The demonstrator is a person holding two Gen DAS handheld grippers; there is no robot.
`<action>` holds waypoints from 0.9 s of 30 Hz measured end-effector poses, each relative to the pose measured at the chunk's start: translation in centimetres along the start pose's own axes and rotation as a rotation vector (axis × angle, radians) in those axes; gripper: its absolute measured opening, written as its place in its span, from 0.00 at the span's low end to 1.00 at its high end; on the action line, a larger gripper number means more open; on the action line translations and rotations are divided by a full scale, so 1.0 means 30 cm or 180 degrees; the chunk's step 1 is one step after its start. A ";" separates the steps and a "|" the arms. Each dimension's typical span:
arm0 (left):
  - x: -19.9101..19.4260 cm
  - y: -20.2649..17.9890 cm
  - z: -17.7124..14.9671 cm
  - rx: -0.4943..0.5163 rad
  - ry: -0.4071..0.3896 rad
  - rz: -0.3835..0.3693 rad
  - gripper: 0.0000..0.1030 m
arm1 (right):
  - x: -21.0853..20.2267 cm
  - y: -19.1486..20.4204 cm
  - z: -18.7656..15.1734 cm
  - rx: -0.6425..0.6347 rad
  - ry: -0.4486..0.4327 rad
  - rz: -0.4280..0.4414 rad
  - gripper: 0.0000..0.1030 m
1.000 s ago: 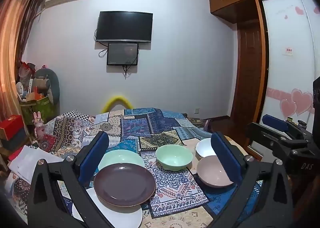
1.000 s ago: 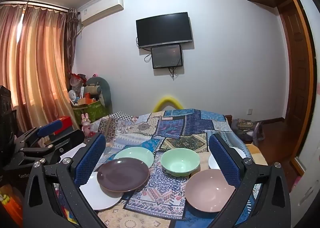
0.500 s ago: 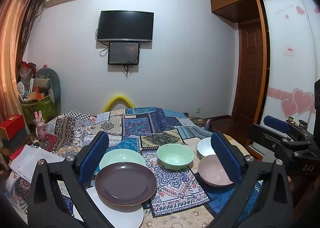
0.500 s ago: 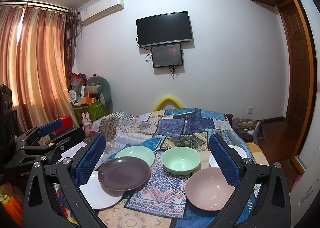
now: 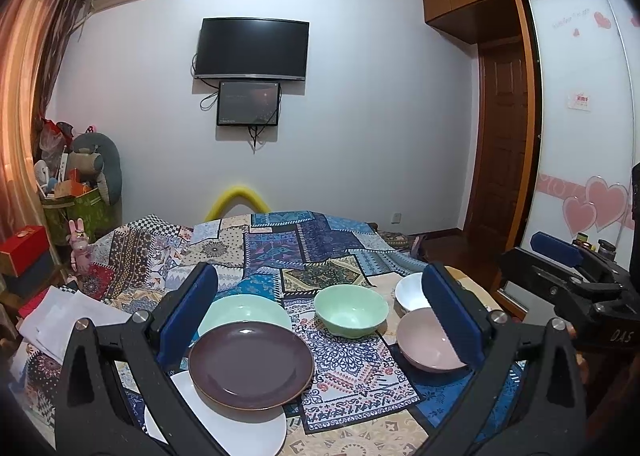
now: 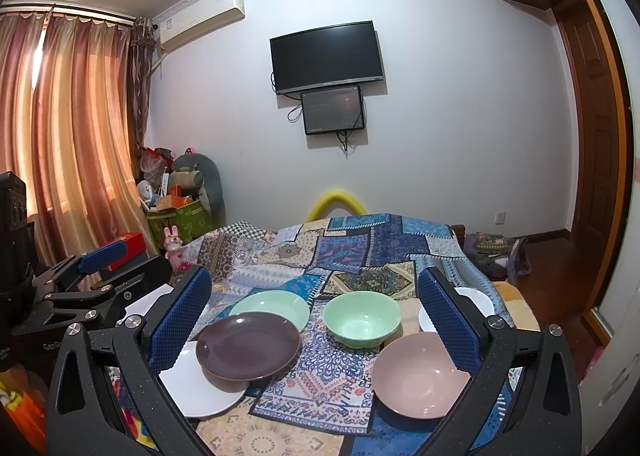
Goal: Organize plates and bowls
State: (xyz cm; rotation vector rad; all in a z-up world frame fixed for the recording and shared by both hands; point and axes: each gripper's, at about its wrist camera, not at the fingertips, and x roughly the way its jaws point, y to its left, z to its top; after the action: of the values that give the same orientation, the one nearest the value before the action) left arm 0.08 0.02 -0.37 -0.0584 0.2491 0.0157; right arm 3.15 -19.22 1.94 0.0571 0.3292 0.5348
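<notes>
On a patchwork cloth lie a dark purple plate overlapping a white plate and a mint plate. To their right stand a mint bowl, a pink bowl and a white bowl. My left gripper is open and empty, held above the near plates. My right gripper is open and empty, held above the near bowls. Each gripper shows at the other view's edge.
The patchwork cloth covers a bed-like surface reaching toward the far wall. White papers lie at its left edge. A green bin of clutter and a red box stand left. A wardrobe stands right.
Both views have shifted slightly; the dishes sit a little differently in frame. Both grippers stay open and no dish has moved.
</notes>
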 end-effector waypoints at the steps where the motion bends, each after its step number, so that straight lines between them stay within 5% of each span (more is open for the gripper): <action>1: -0.001 0.000 0.000 0.0003 -0.0001 -0.0001 1.00 | 0.000 -0.001 0.000 0.0004 -0.0001 0.0001 1.00; 27: -0.010 -0.009 -0.003 0.0018 -0.0026 -0.0005 1.00 | -0.004 0.007 -0.003 0.0020 -0.0012 0.0011 1.00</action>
State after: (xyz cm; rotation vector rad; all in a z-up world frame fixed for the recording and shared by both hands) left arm -0.24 -0.25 -0.37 -0.0528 0.2409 0.0136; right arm 2.93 -19.10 1.91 0.0647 0.3272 0.5370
